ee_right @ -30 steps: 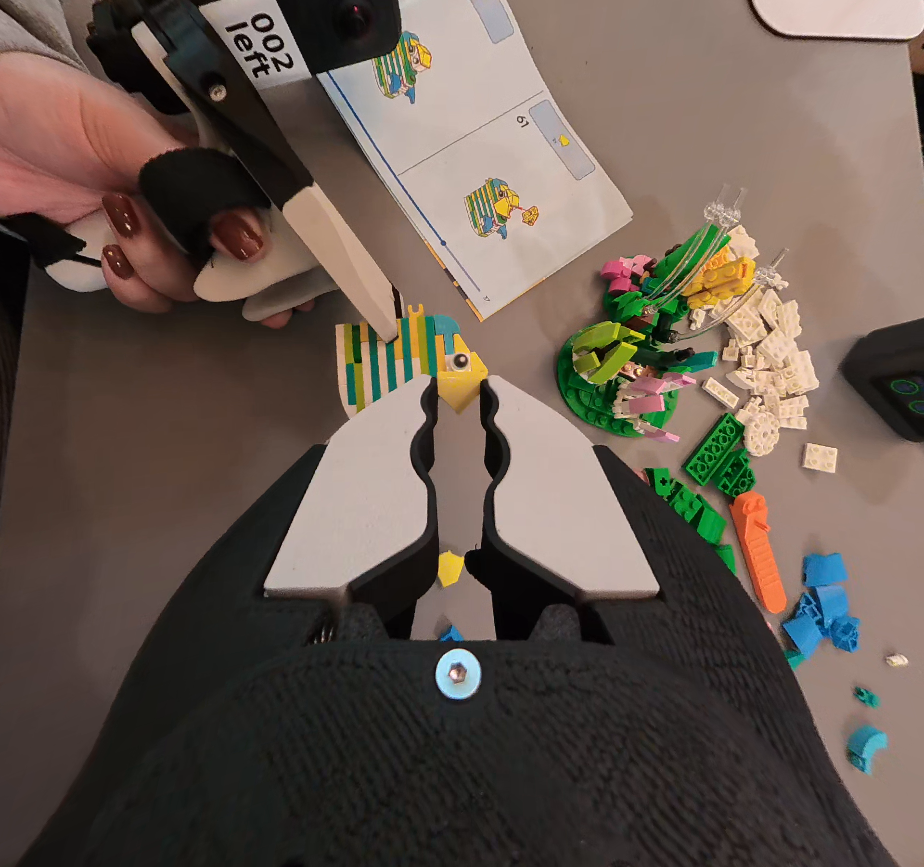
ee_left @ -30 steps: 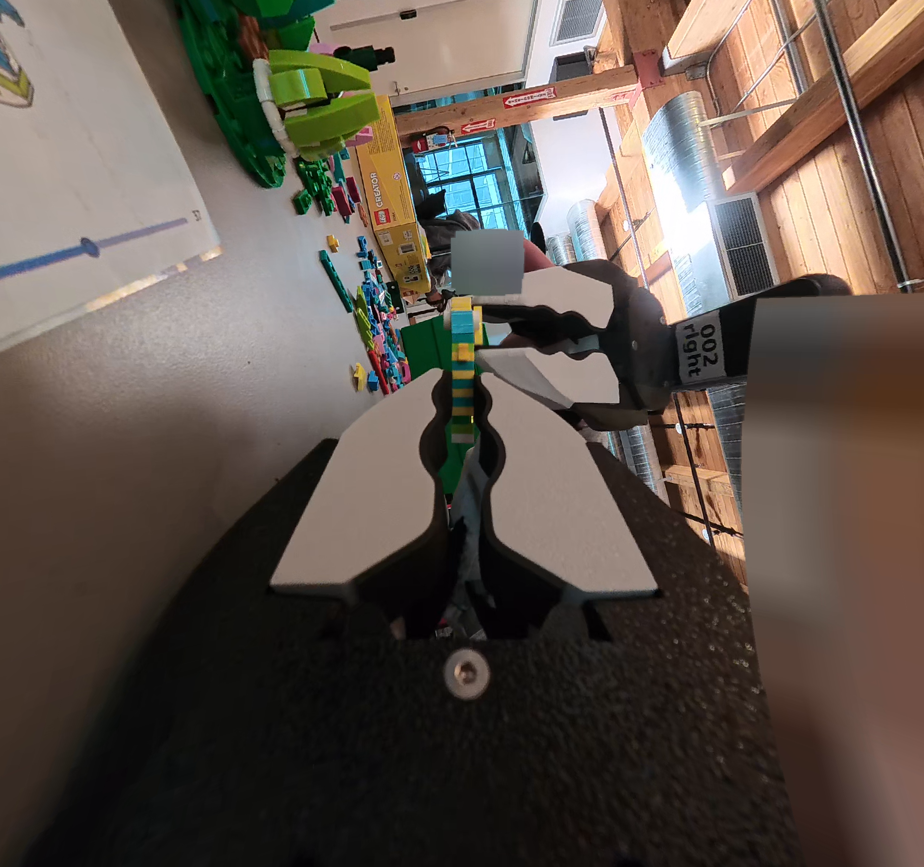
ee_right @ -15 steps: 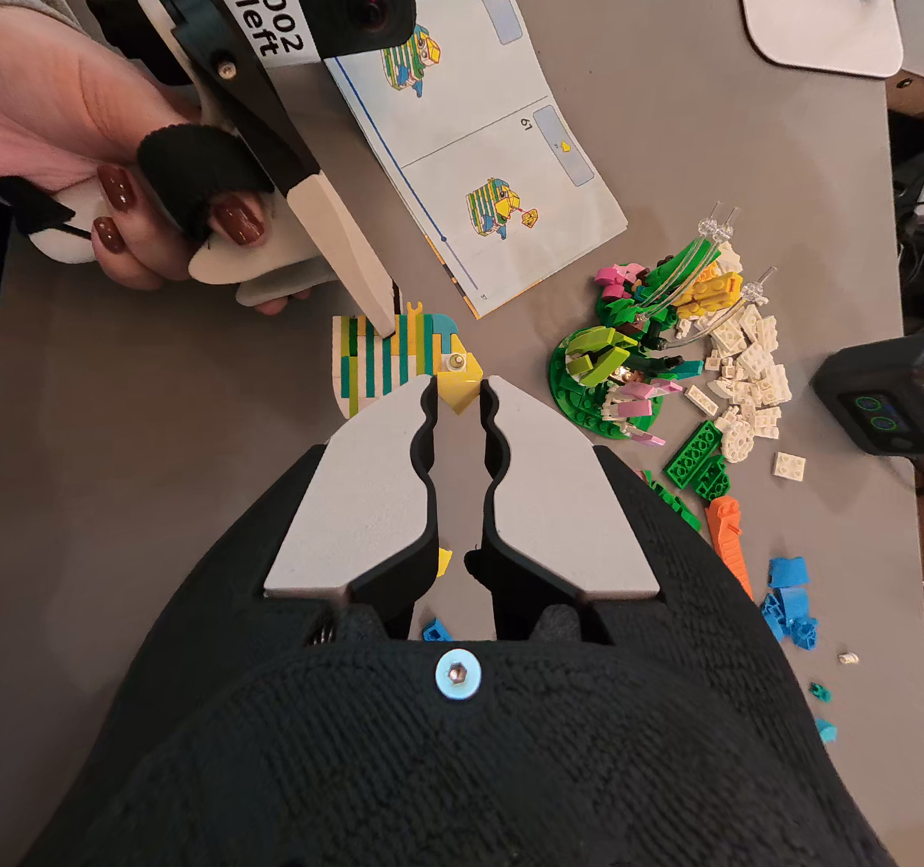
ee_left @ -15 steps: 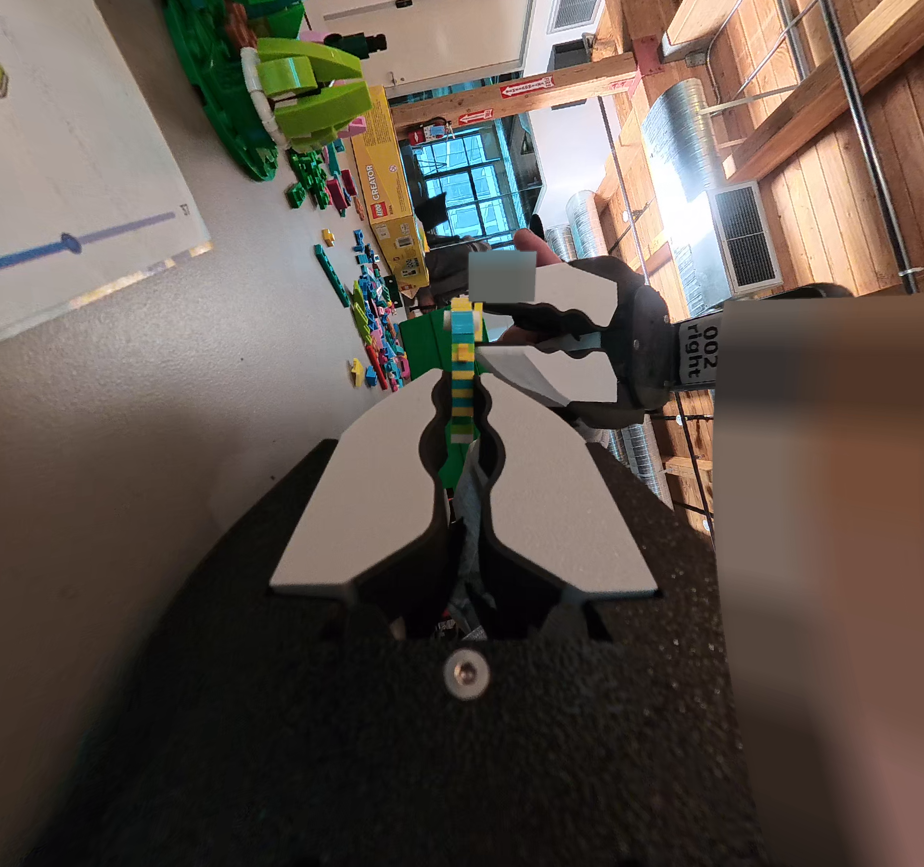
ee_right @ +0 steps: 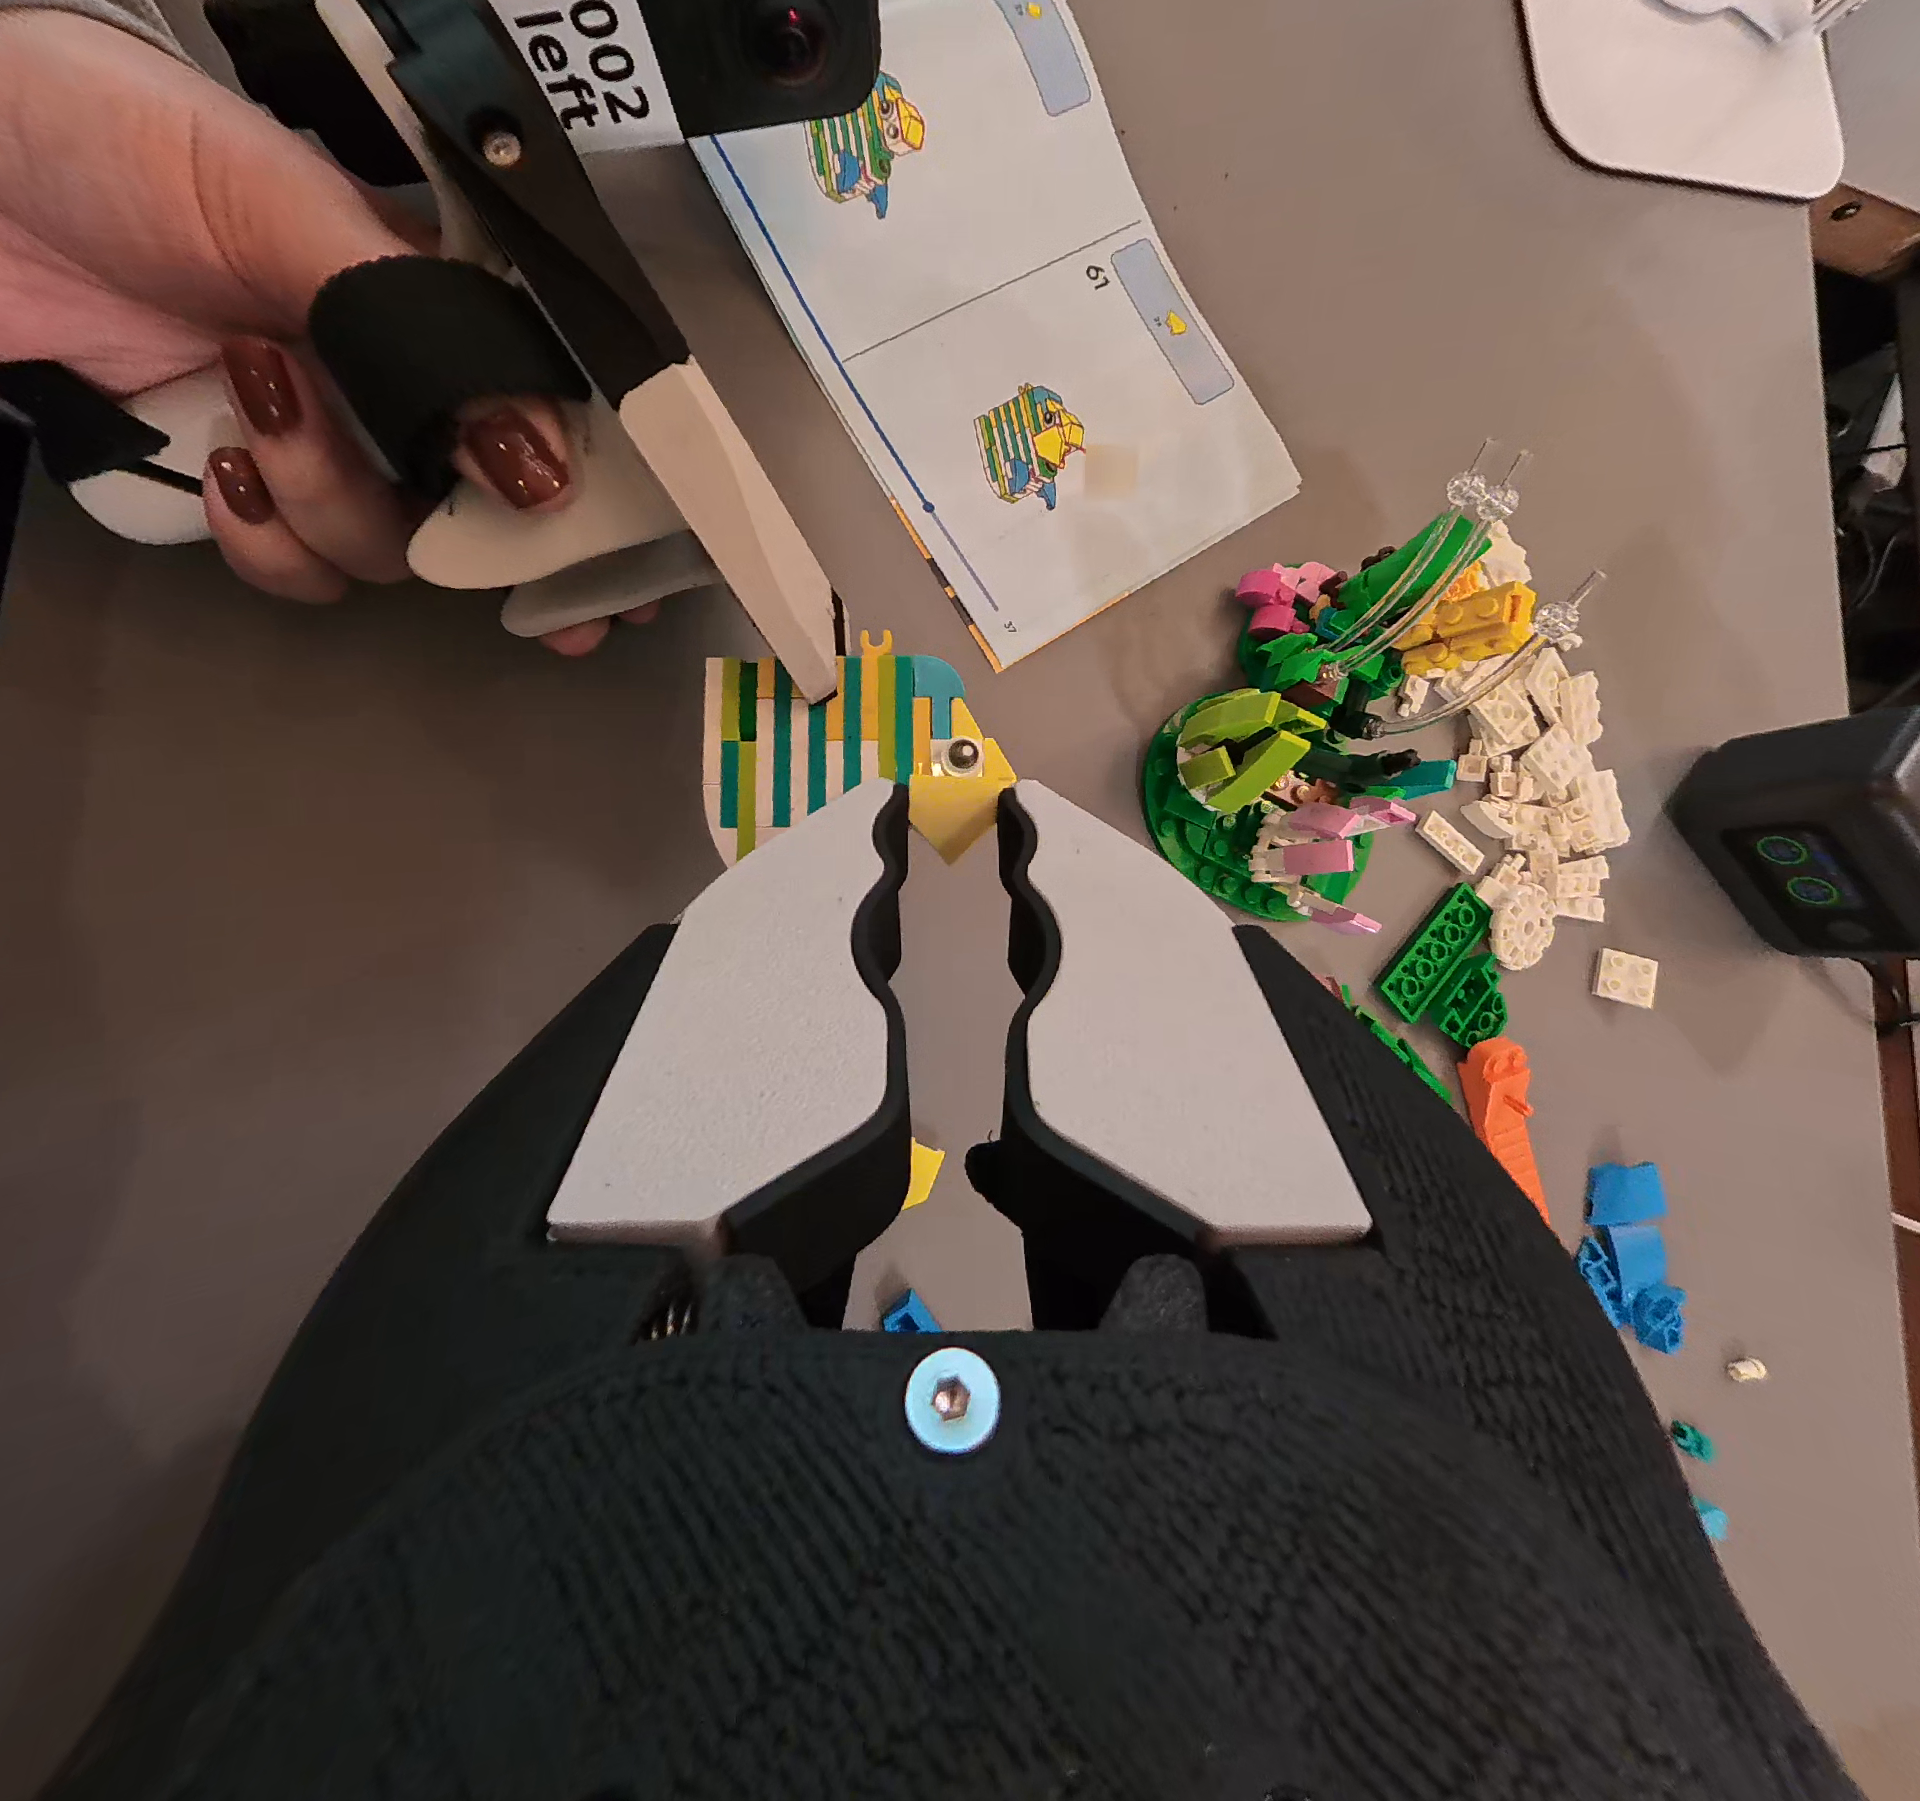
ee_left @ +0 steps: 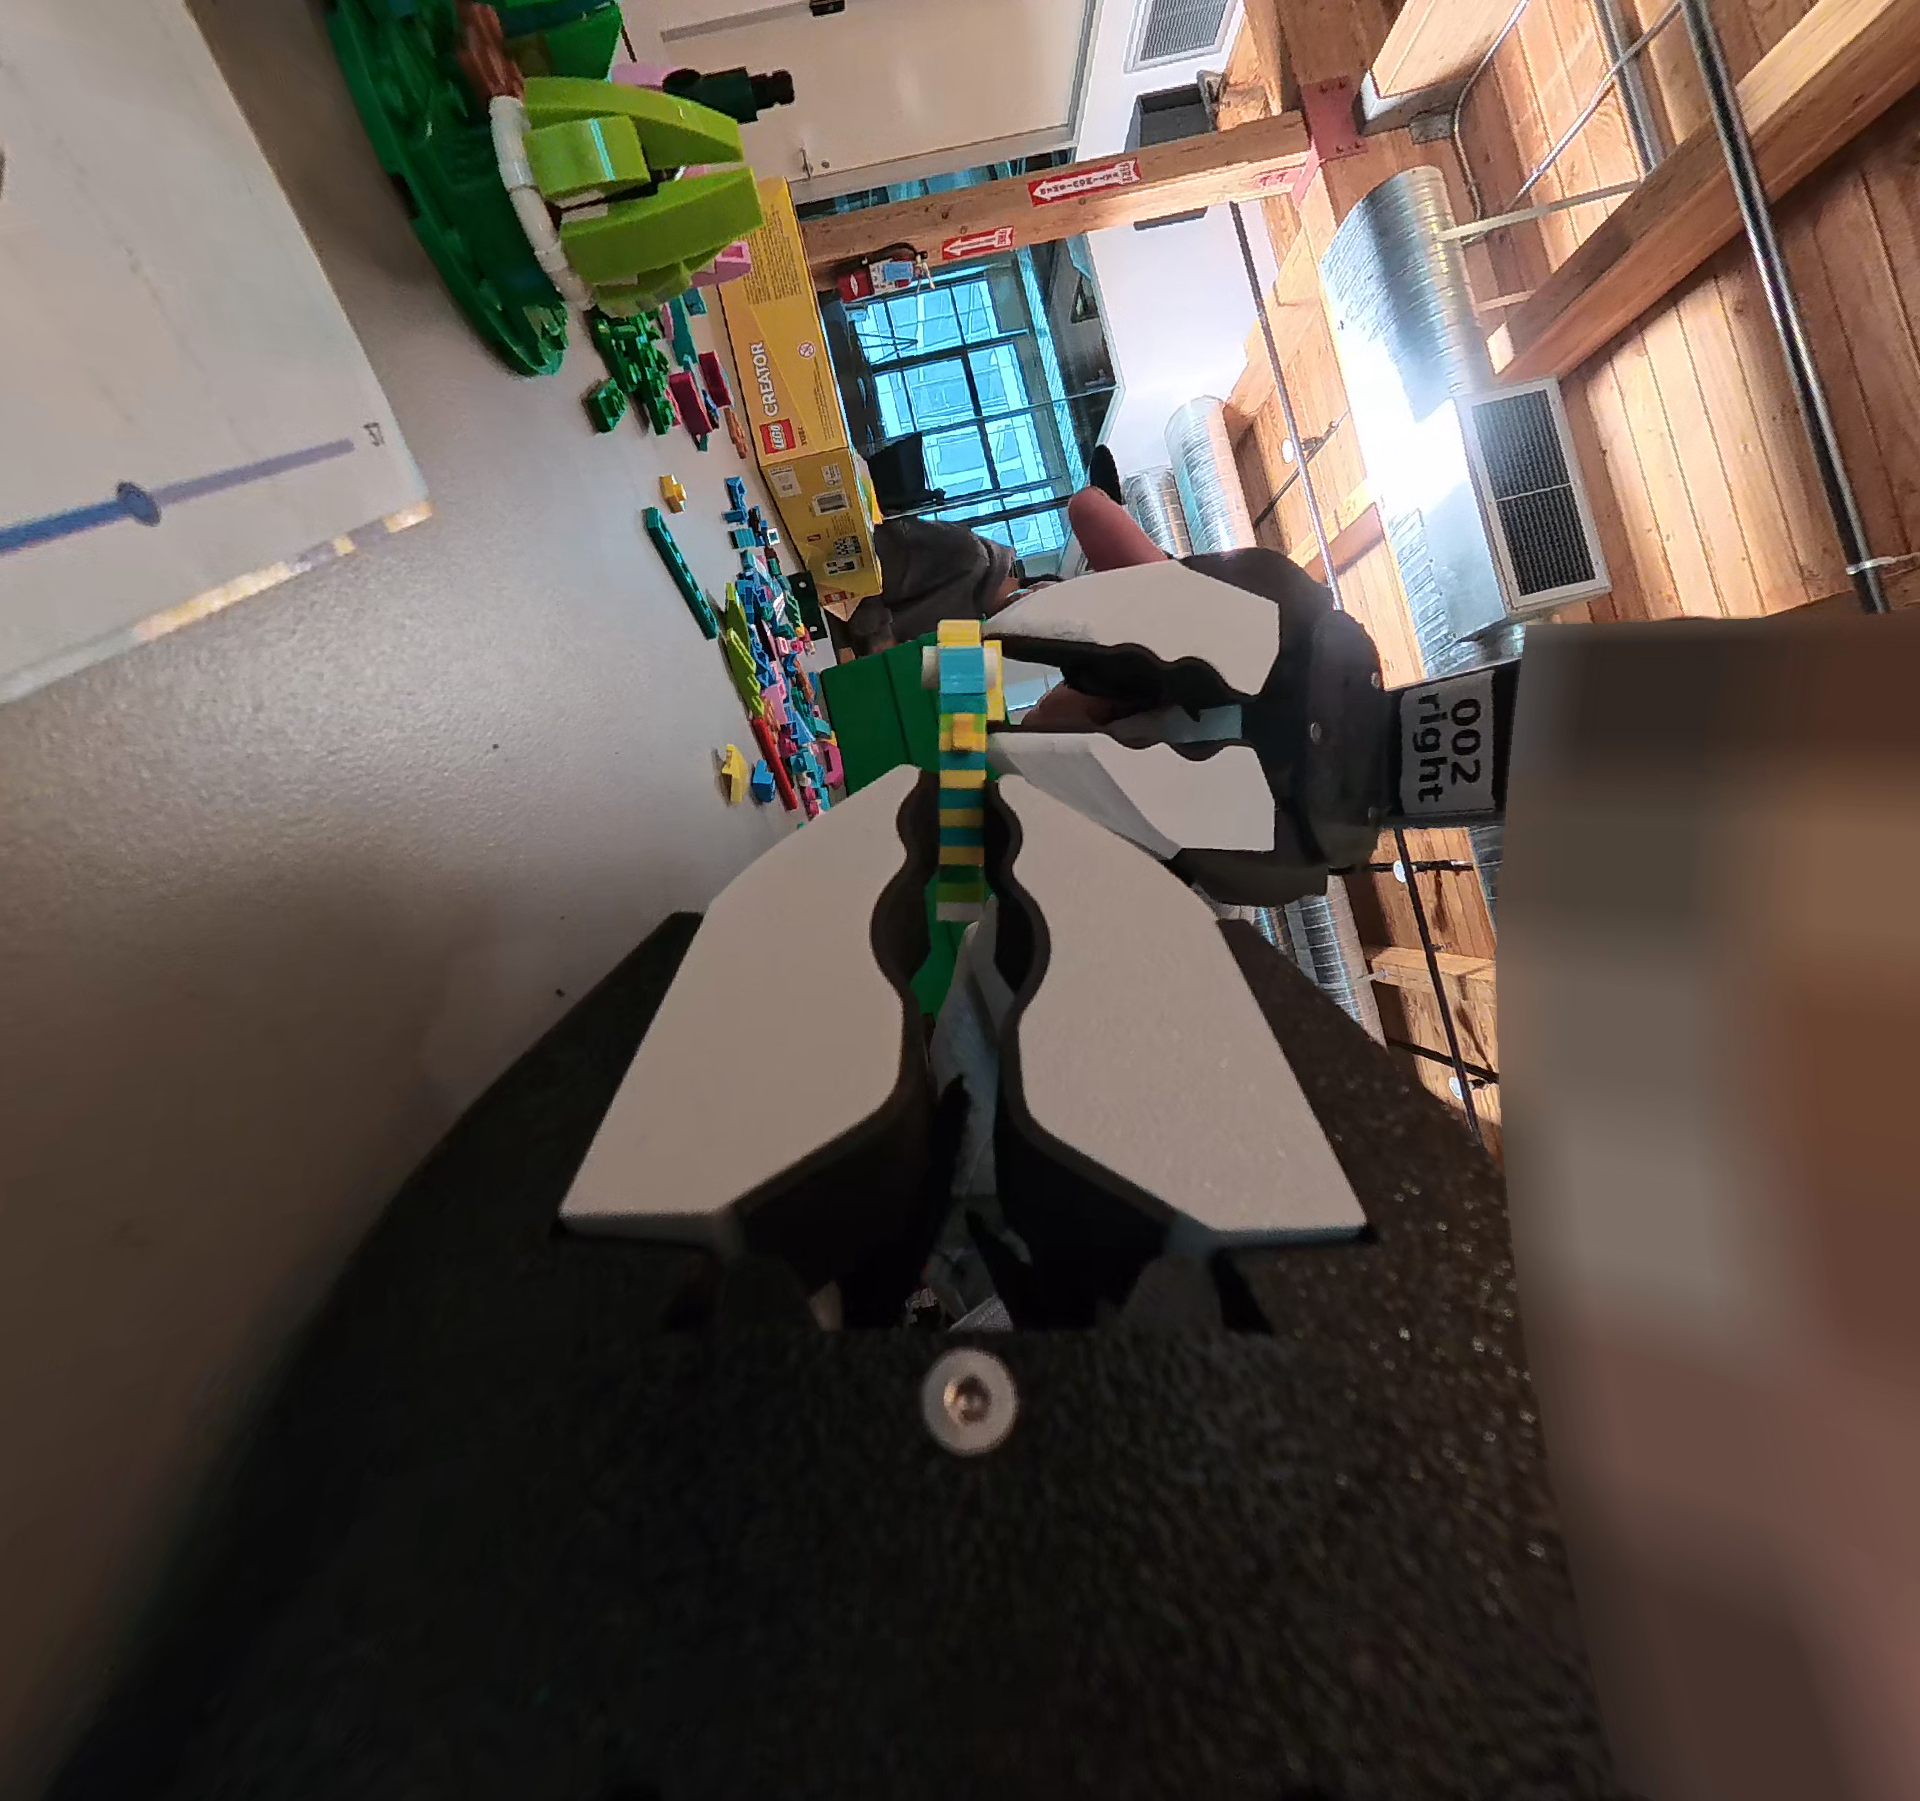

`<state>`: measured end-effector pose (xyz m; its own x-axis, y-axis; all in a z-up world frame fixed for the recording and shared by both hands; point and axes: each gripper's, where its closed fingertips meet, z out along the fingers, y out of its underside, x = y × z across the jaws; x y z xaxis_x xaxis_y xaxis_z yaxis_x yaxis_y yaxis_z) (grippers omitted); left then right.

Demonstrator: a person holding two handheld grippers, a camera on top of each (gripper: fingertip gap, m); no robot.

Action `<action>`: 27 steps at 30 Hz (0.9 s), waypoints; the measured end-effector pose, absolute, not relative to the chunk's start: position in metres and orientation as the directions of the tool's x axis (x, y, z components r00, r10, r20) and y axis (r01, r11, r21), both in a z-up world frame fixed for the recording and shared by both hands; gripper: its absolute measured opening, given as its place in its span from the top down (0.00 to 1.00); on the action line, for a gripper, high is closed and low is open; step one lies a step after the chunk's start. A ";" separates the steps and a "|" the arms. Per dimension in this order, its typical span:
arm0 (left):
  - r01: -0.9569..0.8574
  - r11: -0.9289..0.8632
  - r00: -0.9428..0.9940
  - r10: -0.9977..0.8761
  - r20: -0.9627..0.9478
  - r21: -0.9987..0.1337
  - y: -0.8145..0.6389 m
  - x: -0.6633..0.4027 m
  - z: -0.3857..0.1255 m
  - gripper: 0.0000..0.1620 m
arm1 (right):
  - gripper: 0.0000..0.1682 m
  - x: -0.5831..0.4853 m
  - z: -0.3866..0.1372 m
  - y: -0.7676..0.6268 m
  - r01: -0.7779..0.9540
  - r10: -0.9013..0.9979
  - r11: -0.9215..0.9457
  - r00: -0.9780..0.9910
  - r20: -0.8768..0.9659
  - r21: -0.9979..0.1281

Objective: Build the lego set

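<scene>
A striped lego fish (ee_right: pixel 810 754) in green, teal, yellow and white, with a yellow front and one eye, is held just above the grey table (ee_right: pixel 312 920). My left gripper (ee_right: pixel 816 681) is shut on its striped body from above. In the left wrist view the fish (ee_left: pixel 961 816) shows edge-on between that gripper's (ee_left: pixel 958 780) fingers. My right gripper (ee_right: pixel 953 801) is closed around the fish's yellow front piece. In the left wrist view it (ee_left: pixel 1003 686) comes in from the right.
An open instruction booklet (ee_right: pixel 1039 297) lies behind the fish. To the right are a green plant model (ee_right: pixel 1257 785), white pieces (ee_right: pixel 1538 775), green plates (ee_right: pixel 1444 962), an orange separator (ee_right: pixel 1501 1107), blue pieces (ee_right: pixel 1631 1252) and a black device (ee_right: pixel 1808 858). A yellow box (ee_left: pixel 800 421) stands far off. The tips of both grippers are at nearly the same place. The orange separator (ee_right: pixel 1501 1107) is about 20 cm from my right fingertips.
Both grippers keep their hold on the fish. The views have shifted only slightly, with the right gripper's camera tilting a little toward the table's far side.
</scene>
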<state>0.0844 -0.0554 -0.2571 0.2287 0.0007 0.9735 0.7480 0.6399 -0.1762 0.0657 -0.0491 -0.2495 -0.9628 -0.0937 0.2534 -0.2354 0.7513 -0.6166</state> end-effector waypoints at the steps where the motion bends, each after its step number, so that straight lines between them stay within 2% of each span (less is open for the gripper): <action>1: 0.747 0.641 0.229 -0.001 0.973 -0.176 -0.056 0.084 -0.257 0.96 | 0.91 0.066 -0.249 -0.049 -0.236 -0.091 0.751 -0.962 0.257 -0.617; 20: 0.747 0.645 0.233 -0.030 0.972 -0.160 -0.057 0.085 -0.255 0.96 | 0.91 0.067 -0.246 -0.051 -0.250 -0.091 0.736 -0.957 0.274 -0.629; 27: 0.735 0.675 0.225 -0.152 0.962 -0.066 -0.059 0.085 -0.246 0.96 | 0.91 0.067 -0.236 -0.055 -0.262 -0.109 0.741 -0.955 0.274 -0.618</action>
<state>0.0852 -0.0586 -0.2462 0.2252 -0.1515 0.9625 0.7346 0.6753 -0.0655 0.0671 -0.0549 -0.2364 -0.9555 -0.1093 0.2741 -0.2622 0.7408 -0.6185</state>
